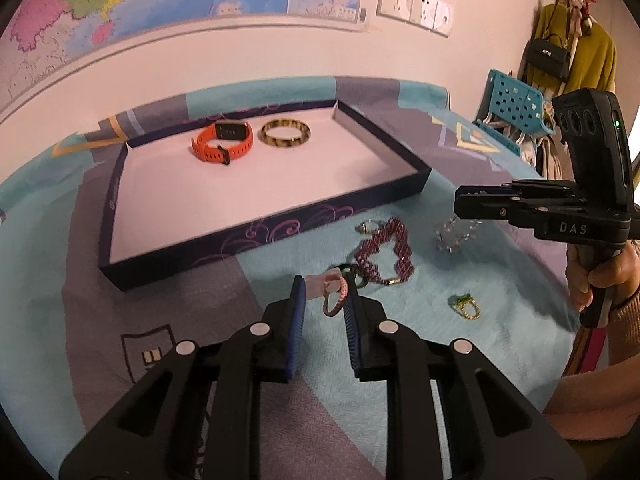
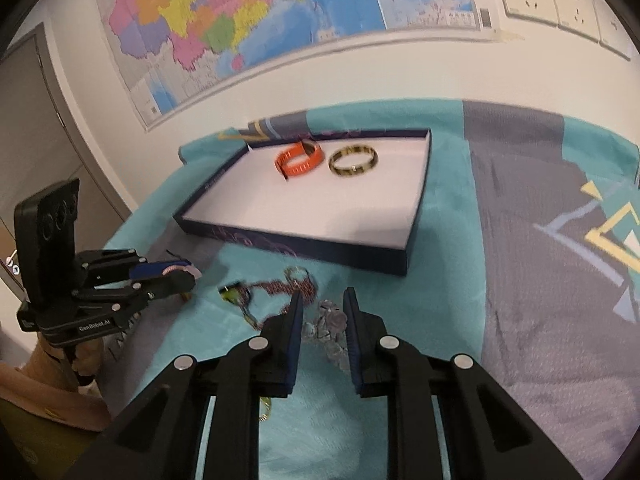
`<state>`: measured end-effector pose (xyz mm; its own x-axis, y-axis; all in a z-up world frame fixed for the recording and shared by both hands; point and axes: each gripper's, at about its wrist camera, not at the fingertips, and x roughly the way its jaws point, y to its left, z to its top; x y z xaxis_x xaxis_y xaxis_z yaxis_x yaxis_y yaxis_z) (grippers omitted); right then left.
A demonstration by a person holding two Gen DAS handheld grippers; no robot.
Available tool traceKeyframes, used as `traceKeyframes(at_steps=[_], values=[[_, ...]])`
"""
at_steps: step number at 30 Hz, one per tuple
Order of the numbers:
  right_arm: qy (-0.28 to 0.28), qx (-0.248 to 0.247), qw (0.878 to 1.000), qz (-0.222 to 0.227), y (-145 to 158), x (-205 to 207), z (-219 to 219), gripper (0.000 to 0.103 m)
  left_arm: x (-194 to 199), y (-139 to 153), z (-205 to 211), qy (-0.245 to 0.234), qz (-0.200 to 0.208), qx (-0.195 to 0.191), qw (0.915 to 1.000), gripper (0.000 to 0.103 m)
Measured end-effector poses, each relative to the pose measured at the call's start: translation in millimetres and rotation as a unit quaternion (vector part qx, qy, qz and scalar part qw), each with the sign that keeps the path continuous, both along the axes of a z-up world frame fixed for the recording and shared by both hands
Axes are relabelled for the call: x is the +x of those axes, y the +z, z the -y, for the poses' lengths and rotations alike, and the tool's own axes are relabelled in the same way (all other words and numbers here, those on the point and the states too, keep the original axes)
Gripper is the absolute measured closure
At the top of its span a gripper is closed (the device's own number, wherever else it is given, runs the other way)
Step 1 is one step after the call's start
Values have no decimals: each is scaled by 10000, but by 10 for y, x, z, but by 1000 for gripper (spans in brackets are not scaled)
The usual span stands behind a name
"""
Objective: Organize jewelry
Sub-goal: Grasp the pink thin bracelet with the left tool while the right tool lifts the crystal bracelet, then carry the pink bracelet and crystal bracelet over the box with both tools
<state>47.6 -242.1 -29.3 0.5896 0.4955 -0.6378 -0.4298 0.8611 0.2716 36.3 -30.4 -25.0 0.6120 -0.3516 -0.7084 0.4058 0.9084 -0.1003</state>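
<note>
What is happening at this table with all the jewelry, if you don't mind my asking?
A person is sorting jewelry into a shallow box with two handheld grippers. An orange watch and a tortoiseshell bangle already lie inside. The left tool has a small pink bracelet between its fingers, above the cloth. The right tool hovers open over a clear crystal bracelet. A purple beaded bracelet and a green ring wait on the cloth.

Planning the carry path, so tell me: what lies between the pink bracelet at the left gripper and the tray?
Only bare tablecloth, in the left wrist view; the pink bracelet sits just short of the tray wall.
</note>
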Motion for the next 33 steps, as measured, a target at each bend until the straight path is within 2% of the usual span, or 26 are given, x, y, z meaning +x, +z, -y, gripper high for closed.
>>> traceKeyframes(at_steps=[19,33], values=[[157,166,9979,608,565,220,-115,85,148,349,-91,162,393,-186,9989,84],[317,193,9966,735,703,680,-366,85,542,392,-115,373,381,-209,9984,84]])
